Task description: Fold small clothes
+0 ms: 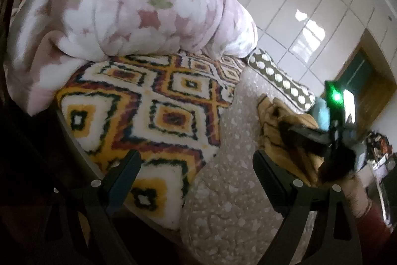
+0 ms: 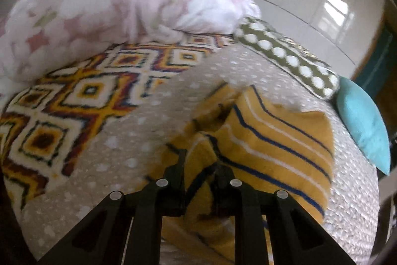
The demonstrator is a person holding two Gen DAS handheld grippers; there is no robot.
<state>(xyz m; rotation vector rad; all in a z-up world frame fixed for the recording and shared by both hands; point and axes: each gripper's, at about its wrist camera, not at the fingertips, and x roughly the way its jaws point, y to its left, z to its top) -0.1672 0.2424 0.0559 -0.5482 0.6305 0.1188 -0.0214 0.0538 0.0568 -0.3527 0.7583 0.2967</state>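
Note:
A small yellow garment with blue and white stripes (image 2: 278,138) lies crumpled on the beige dotted bedspread (image 2: 119,148). My right gripper (image 2: 201,163) is shut on a bunched fold of it at its near edge. In the left wrist view the same garment (image 1: 275,126) lies to the right, with the right gripper (image 1: 320,138) and the hand that holds it on top of it. My left gripper (image 1: 196,165) is open and empty. It hovers over the edge of the patterned blanket and the bedspread (image 1: 233,180), left of the garment.
A diamond-patterned fleece blanket (image 1: 139,106) covers the bed's left side, with a pink floral quilt (image 1: 129,6) piled on it. An olive polka-dot pillow (image 2: 287,58) and a turquoise cushion (image 2: 362,123) lie at the far edge. White wardrobe doors (image 1: 310,9) stand behind.

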